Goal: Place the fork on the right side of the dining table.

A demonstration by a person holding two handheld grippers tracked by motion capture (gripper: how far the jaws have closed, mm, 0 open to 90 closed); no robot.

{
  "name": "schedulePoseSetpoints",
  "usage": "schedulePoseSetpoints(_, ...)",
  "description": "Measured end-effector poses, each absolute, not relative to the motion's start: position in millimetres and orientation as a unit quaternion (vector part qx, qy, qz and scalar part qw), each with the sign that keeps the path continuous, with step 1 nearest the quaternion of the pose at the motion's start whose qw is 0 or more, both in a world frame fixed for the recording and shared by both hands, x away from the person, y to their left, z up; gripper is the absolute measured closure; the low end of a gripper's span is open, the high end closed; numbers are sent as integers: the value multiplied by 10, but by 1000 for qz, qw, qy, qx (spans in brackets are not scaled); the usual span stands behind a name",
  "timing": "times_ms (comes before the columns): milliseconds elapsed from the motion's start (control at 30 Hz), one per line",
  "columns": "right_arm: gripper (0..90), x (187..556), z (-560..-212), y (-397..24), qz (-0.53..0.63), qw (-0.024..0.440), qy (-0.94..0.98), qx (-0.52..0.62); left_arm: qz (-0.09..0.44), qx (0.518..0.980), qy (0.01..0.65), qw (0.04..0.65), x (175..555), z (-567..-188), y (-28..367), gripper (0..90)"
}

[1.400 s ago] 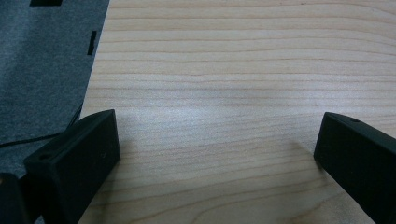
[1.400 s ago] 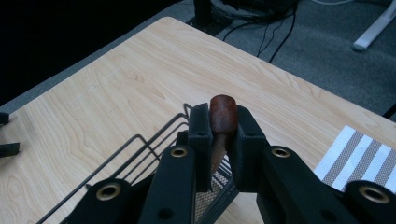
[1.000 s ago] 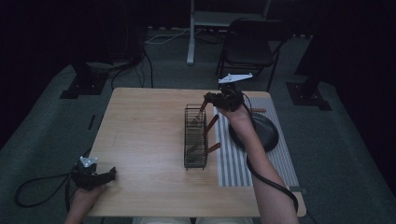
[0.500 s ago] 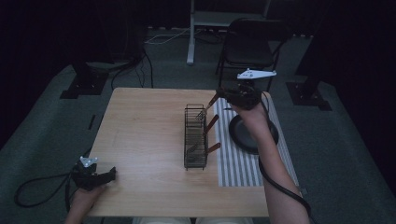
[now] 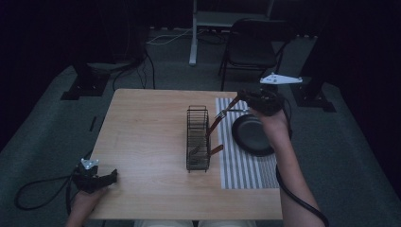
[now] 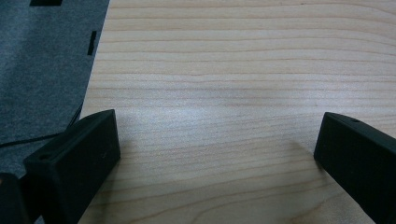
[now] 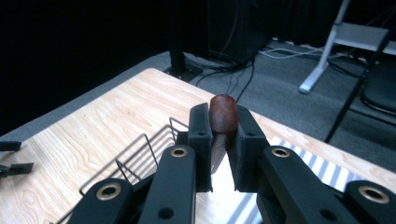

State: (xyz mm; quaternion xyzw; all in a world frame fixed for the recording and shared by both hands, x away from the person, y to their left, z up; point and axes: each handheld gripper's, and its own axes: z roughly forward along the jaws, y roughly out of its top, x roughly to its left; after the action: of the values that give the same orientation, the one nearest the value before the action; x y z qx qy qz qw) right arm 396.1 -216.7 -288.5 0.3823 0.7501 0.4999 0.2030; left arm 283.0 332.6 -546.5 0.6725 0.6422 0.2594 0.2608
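On the wooden table [image 5: 142,142], a brown-handled fork [image 5: 226,112] (metal tines) hangs tilted.

A brown wooden handle [image 7: 223,122] is seen between black pads [image 7: 201,140]. A grey-and-white striped mat [image 5: 246,163], black plate [image 5: 251,135] and dark wire rack [image 5: 197,137] are shown on pale wood-grain table [image 5: 142,142].

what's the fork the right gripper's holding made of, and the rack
Fork: handle looks like reddish-brown wood or plastic with a smooth, slightly glossy rounded end; its tines seem to be metal. Rack: thin dark wire, likely coated metal, an open grid.

Black claw [image 7: 219,154], brass-ringed screws
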Motion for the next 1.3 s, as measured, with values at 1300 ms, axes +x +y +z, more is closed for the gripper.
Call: schedulePoseSetpoints(1300, 806, 2858, -3909, -2777, 490, 186, 702, 483, 259, 672, 643, 261, 2830, -5465, 3325, 7)
